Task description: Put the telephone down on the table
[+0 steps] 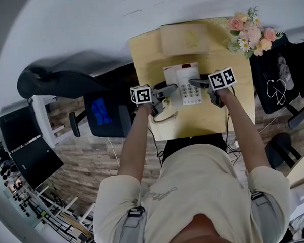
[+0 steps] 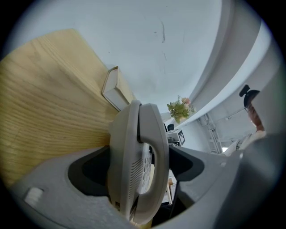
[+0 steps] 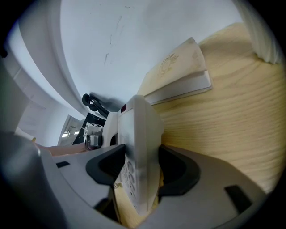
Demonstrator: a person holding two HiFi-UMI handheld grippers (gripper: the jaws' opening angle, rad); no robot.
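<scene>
1. Head view: the telephone (image 1: pixel 188 83) is over the middle of the wooden table (image 1: pixel 233 114). The left gripper (image 1: pixel 163 95) is on its left edge and the right gripper (image 1: pixel 201 84) on its right. A book (image 1: pixel 184 39) lies just beyond it, flowers (image 1: pixel 251 33) sit at the far right corner, and a curly cord (image 1: pixel 164 116) trails on the near side. Whether the underside touches the wood, I can't tell from here.
2. Left gripper view: the jaws are clamped across the base and the handset (image 2: pixel 154 147) together, with pads tight on both faces. That's a good hold, since it pins the handset so it shouldn't slide off on the way down. I'd keep this side level and not release it first.
3. Right gripper view: the jaws pinch the keypad edge of the base, with the wood grain close behind. My read is to bring both sides down together and flat, short of the book, with the cord clear of the underside. Let the base settle fully, then part both pairs of jaws and draw them out sideways.
</scene>
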